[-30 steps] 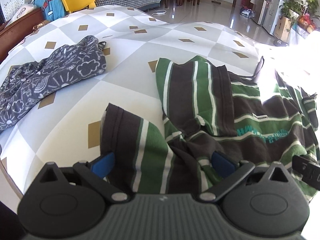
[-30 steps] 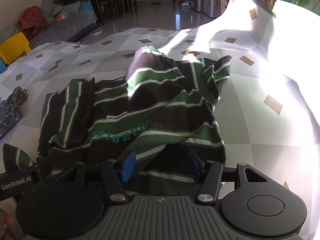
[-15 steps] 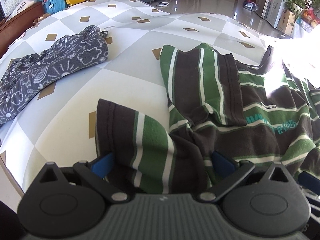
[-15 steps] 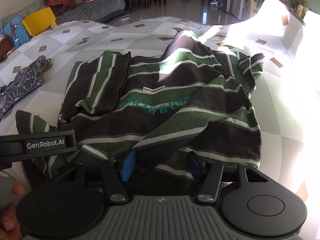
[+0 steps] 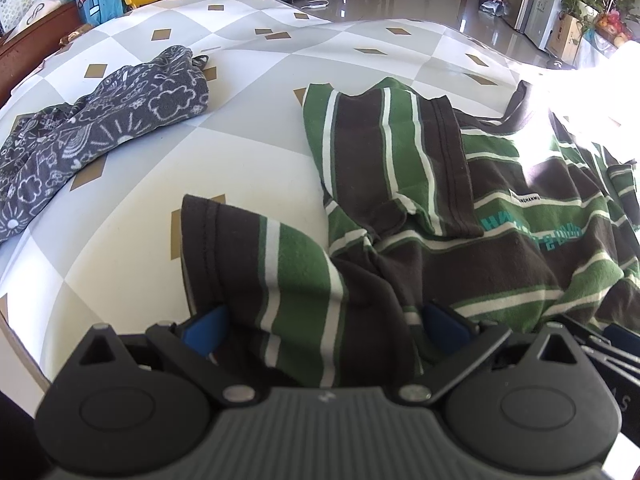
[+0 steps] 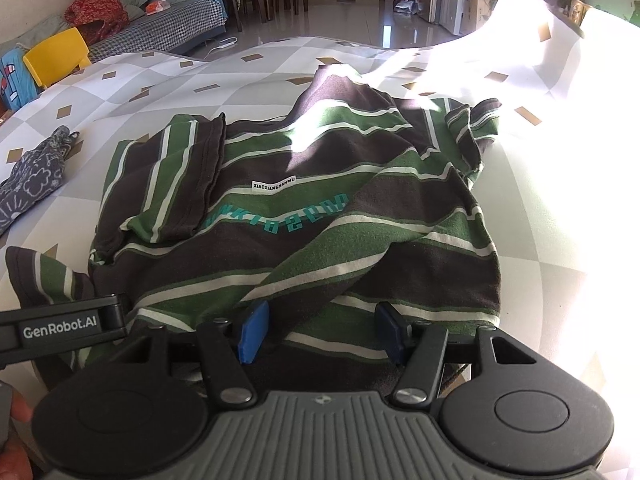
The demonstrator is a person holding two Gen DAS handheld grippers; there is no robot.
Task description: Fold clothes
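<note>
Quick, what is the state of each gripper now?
Left gripper: open, green-and-brown striped cotton shirt between its fingers.
Right gripper: open, same shirt between its fingers.

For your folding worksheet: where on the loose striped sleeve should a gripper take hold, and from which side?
Grip the sleeve at its stitched cuff edge, coming from the bare left side: it lies flat and clear of the shirt body.

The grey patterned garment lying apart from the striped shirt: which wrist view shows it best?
The left wrist view: the grey patterned garment lies nearly whole across the upper left, its white doodle print clear. The right wrist view catches only one end at the left edge, small and cut off.
</note>
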